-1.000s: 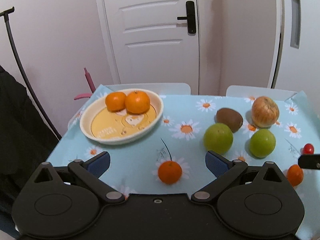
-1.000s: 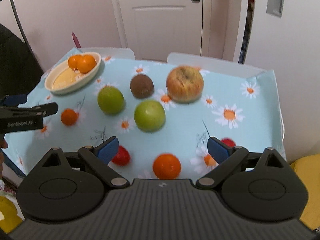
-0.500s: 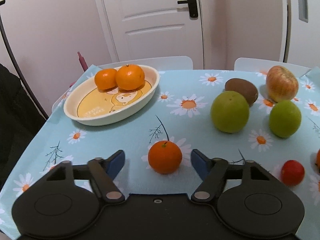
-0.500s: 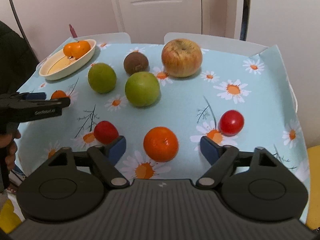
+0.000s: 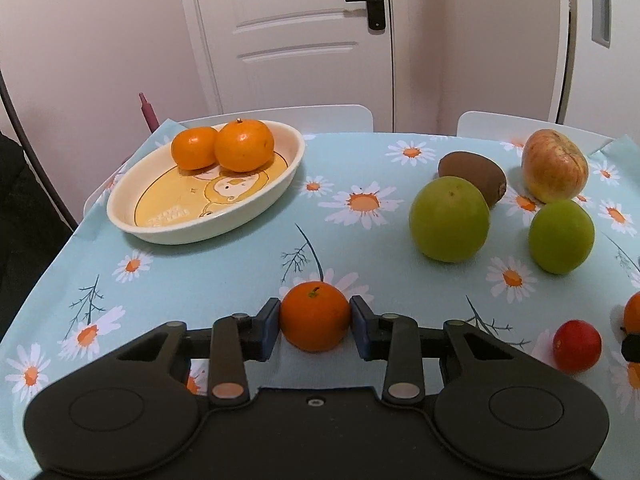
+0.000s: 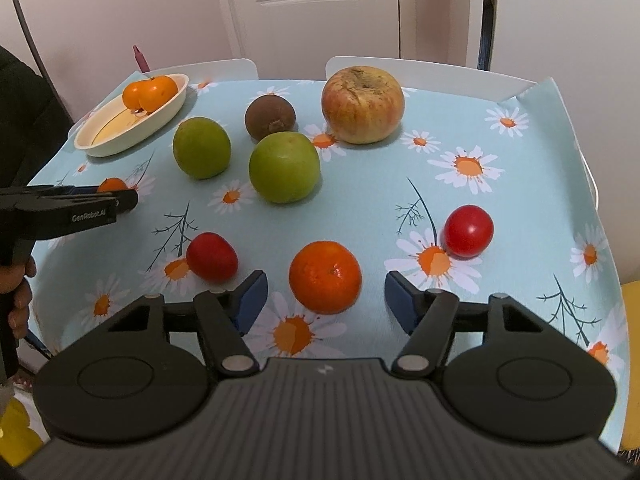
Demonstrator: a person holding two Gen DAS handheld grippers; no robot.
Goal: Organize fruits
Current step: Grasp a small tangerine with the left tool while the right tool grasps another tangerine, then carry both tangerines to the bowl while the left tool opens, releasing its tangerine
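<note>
My left gripper [image 5: 314, 326] is shut on a small tangerine [image 5: 314, 312] that rests on the daisy tablecloth, both blue pads pressing its sides. In the right wrist view that same gripper [image 6: 120, 200] comes in from the left and hides most of its tangerine [image 6: 112, 184]. My right gripper [image 6: 322, 298] is closing with a second tangerine [image 6: 325, 276] between its pads, and a gap remains on each side. A cream oval plate [image 5: 200, 232] at the back left holds two tangerines [image 5: 244, 145].
Two green fruits [image 5: 449, 219] [image 5: 561, 237], a kiwi [image 5: 472, 170] and a large apple [image 5: 555, 170] sit right of the plate. Red tomatoes [image 6: 211, 257] [image 6: 468, 231] flank the right gripper. White chair backs [image 6: 400, 66] stand behind the table, and a hand [image 6: 16, 292] is at the left edge.
Both grippers sank towards the table. The left jaws closed onto the tangerine. The right jaws narrowed around the other tangerine, which now lies between the pads.
</note>
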